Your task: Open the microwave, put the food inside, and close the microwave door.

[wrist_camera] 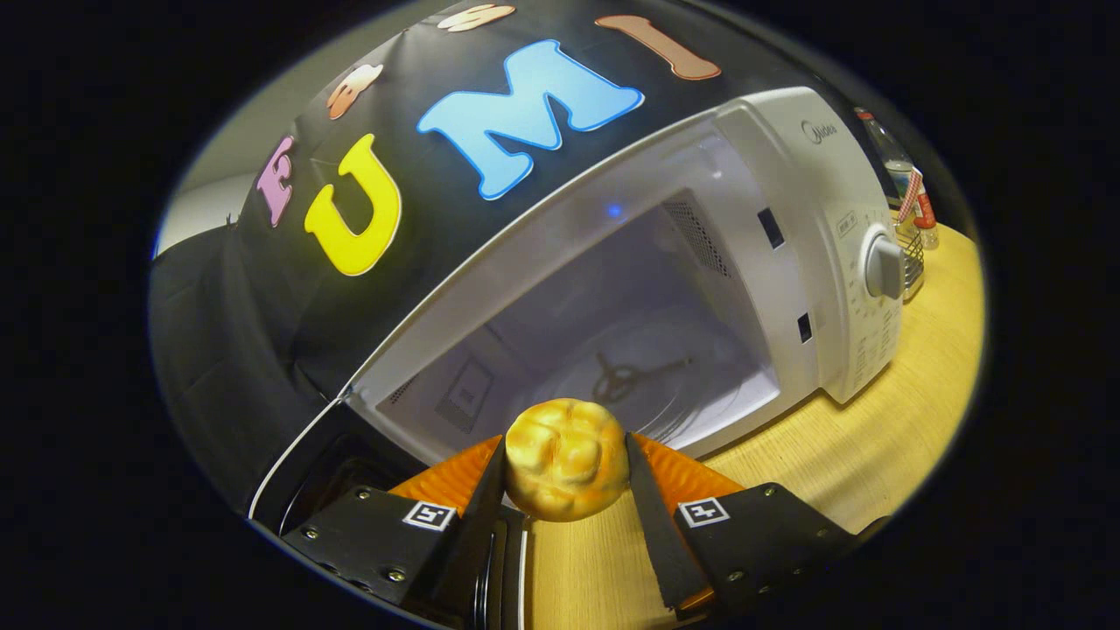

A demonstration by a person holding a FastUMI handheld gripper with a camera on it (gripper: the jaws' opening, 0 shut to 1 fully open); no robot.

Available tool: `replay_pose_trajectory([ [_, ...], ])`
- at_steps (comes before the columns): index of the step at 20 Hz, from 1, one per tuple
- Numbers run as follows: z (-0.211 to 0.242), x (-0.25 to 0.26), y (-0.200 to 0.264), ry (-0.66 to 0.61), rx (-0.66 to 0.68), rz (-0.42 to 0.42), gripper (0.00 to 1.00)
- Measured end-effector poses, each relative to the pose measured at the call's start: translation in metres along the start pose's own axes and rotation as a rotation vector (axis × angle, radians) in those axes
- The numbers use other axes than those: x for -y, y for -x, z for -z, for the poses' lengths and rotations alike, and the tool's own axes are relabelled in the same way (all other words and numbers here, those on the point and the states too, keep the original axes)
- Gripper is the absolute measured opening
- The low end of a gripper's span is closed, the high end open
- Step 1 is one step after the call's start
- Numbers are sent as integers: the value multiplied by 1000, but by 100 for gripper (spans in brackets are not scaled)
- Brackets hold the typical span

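Note:
A golden, round bread roll (566,457) sits between my two fingers, and both press on its sides, so my gripper (565,464) is shut on it. Just beyond the roll stands a white microwave (792,184) with its cavity (612,341) open and lit. A glass turntable (665,385) lies on the cavity floor. The microwave's dark door (306,472) hangs swung open beside my left finger. The roll hovers just in front of the cavity's lower lip, above the wooden table (866,446).
The control panel with a round knob (884,267) is on the microwave's right side. Behind it stand a clear bottle (892,162) and a wire holder (914,258). The black booth cloth rises behind the microwave.

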State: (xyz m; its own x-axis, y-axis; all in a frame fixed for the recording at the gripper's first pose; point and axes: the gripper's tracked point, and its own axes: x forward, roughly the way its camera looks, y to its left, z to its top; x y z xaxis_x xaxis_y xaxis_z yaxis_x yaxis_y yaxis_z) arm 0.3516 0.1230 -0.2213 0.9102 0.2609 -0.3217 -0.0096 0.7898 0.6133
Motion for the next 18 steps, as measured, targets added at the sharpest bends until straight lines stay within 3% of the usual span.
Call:
replay_pose_trajectory([
  [10,2,17,-51,-67,39,51,80],
  [13,4,19,-52,-54,41,73,86],
  [14,4,18,-51,-43,46,74,95],
  [18,2,12,-41,-9,51,76,96],
])
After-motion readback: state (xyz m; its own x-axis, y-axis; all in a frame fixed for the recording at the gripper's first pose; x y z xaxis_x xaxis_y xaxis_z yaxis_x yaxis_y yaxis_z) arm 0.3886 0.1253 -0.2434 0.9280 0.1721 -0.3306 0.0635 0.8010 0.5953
